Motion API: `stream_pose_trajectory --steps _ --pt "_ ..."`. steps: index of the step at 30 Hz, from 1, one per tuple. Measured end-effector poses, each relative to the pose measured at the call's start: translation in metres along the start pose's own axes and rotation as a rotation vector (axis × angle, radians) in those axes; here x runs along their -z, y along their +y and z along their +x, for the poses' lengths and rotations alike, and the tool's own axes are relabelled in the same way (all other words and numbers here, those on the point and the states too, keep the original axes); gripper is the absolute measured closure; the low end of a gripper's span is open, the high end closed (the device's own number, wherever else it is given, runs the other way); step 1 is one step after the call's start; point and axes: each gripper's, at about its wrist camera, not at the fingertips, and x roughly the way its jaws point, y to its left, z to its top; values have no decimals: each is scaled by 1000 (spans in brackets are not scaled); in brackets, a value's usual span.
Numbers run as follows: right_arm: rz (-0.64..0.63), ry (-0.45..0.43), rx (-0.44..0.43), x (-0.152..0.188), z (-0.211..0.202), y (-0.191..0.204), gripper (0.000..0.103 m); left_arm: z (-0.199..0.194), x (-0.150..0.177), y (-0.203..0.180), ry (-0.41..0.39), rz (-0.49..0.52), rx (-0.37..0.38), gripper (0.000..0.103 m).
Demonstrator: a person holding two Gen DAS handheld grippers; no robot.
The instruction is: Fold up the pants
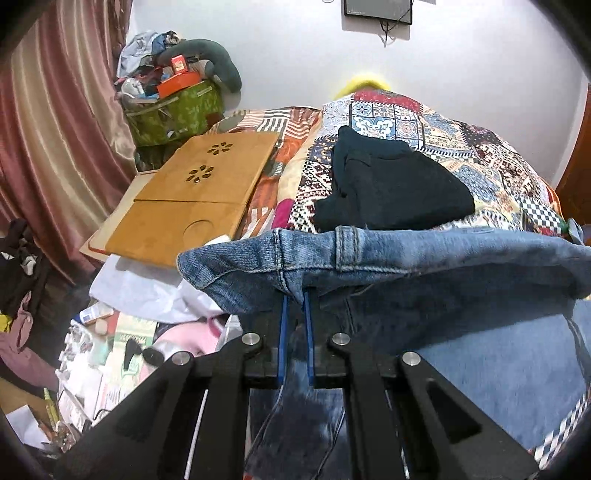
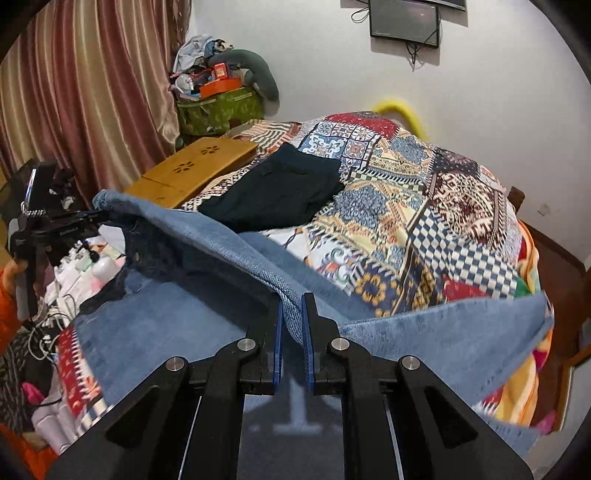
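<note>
Taking the patchwork quilt [image 1: 443, 147] on the bed as the landmark: far to its left hangs a pink and cream striped curtain [image 1: 55, 129], and next to that, at the quilt's far left corner, a green patterned bag [image 1: 177, 114] stands heaped with clothes and an orange box. A wooden lap tray [image 1: 192, 195] with flower-shaped cut-outs lies tilted along the quilt's left edge, above a jumble of white cloth and small items beside the bed.

On the quilt itself, towards its middle, rests a dark folded garment [image 1: 391, 188]. Nearer the cameras than that, the blue jeans [image 1: 406, 254] are lifted off the quilt's near part, their waistband stretched across the left wrist view with a belt loop facing up; the rest of the denim lies below on the quilt.

The left gripper [image 1: 294, 299] has its blue-padded fingers [image 1: 283, 332] pinched together on the waistband by a side seam. In the right wrist view this same tool shows at the quilt's left, gripping the raised denim corner [image 2: 107, 201].

The right gripper [image 2: 292, 306] is likewise clamped on the jeans [image 2: 221, 236], a fold of denim edge squeezed between its pads, with fabric draping away to both sides.

Above the quilt, on the white wall, hangs a dark screen [image 2: 404, 20]
</note>
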Motion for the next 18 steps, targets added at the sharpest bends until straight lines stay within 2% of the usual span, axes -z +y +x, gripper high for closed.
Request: stream_pose_trajectory --steps 10,18 --pt "70 12 -23 46 -11 18 95 -24 52 8 40 -27 21 95" --pt "102 5 -12 52 -19 20 93 -34 72 4 86 -7 33 93"
